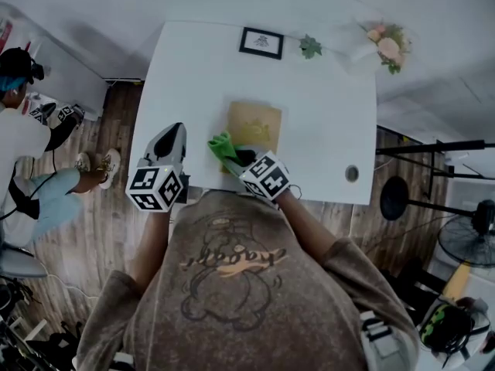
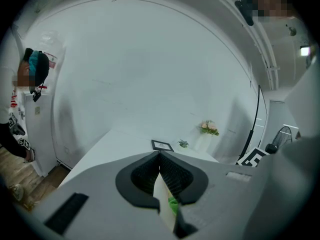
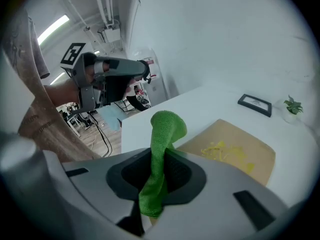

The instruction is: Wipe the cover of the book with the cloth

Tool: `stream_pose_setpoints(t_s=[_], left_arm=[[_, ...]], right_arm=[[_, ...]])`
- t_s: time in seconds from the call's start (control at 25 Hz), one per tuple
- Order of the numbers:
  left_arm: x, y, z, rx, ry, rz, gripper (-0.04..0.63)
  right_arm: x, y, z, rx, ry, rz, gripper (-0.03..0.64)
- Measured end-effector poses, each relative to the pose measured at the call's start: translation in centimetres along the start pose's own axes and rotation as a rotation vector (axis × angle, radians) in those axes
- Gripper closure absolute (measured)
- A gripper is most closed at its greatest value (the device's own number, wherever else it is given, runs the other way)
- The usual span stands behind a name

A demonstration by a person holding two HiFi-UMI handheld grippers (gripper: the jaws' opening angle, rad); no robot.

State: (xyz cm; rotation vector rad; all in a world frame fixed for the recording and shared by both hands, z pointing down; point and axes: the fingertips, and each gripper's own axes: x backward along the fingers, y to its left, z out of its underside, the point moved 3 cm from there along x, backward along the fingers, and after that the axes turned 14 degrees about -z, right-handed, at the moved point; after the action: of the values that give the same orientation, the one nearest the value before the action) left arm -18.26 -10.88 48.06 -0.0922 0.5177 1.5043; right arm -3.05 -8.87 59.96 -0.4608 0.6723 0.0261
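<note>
1. Cloth (image 3: 166, 128), bright green and bunched into a thick fold, sat clamped between the jaws of the right gripper (image 3: 160, 156). One end stood up past the jaw tips and the other hung out behind them.
2. The right gripper pointed forward and to the person's left, its jaw end over the near left corner of the book (image 1: 254, 126). The bare right forearm (image 1: 309, 222) reached out from a rolled brown sleeve, with the marker cube turned upward.
3. The book lay flat near the middle of the white table (image 1: 193, 68), tan cover up, with a yellow design on it. Whether the cloth touched the cover could not be told.
4. The left gripper (image 2: 159, 156) had its jaws pressed together at the tips with nothing between them.
5. It was held over the table's near left part, well to the left of the book and apart from it, aimed away from the person toward the far wall. The left forearm (image 1: 151, 238) ran nearly straight forward behind it.
6. At the table's far edge stood a black picture frame (image 1: 261, 42), a small plant (image 1: 310, 46) and a bunch of flowers (image 1: 387, 45).
7. A second person (image 1: 19, 141) stood on the wooden floor off to the left.
</note>
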Motion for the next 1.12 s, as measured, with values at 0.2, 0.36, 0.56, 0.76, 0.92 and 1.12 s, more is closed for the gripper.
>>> stream_pose_setpoints(t_s=[0.2,0.36,0.56,0.76,0.92,1.12], left_arm=[[0.0,0.4,-0.1,0.003,-0.003,-0.008,0.592],[-0.3,0.3,-0.3,0.001,-0.001,-0.004,0.592],[-0.8,-0.1,-0.5,-0.003,0.003,0.01,0.592],[-1.3,-0.5,-0.6,-0.01,0.009,0.027,0.592],[-1.6,-0.8,-0.7,-0.015,0.012,0.038,0.592],[-2.0,-1.3,-0.9,-0.018,0.014,0.052,0.592]], right_arm=[[-1.1,-0.5,0.4,0.02,0.027,-0.004,0.555],[-1.0,-1.2,0.1,0.018,0.031,-0.001,0.554],[-0.5,-2.6,-0.3,0.008,0.027,0.02,0.554],[0.1,-4.6,-0.6,-0.011,0.019,0.059,0.552],[0.6,-5.8,-0.8,-0.025,0.002,0.089,0.552],[1.6,-7.4,-1.1,-0.057,-0.034,0.121,0.552]])
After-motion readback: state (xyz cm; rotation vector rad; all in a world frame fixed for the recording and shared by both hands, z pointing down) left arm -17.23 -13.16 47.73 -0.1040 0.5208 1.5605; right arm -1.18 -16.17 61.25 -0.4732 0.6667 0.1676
